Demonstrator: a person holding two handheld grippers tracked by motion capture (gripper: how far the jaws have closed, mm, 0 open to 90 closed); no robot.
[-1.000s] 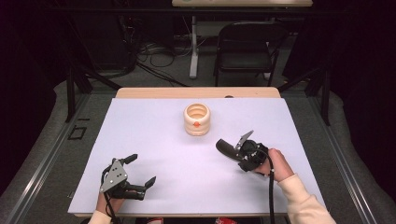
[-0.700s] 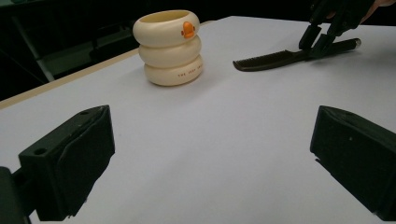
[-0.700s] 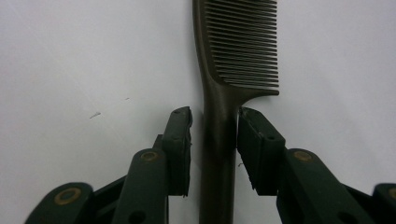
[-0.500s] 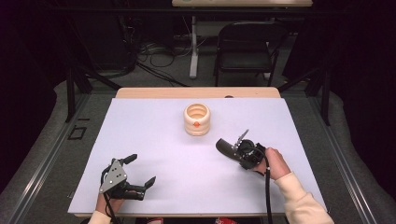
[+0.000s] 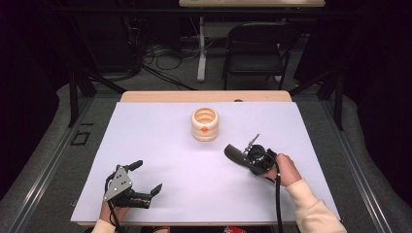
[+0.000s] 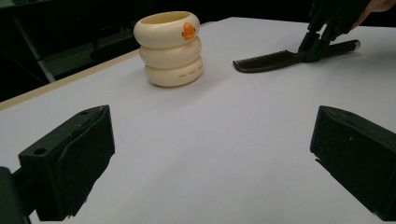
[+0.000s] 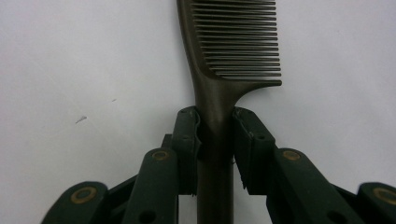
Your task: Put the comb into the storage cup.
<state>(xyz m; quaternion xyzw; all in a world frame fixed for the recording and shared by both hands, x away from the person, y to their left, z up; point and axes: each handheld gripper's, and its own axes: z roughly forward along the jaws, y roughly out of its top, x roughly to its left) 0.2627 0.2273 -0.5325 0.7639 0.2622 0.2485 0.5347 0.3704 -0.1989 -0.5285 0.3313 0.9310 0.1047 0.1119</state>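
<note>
White tabletop [image 5: 160, 145]: right tongs [image 7: 215, 140] have just closed on comb [image 7: 233, 42].

Dark comb [image 7: 219, 70] — flat on table [image 5: 160, 145].

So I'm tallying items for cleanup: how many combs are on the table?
1. The comb lies on the white table, right of the cream ringed holder, its handle between the right hand-held gripper jaws.
</note>
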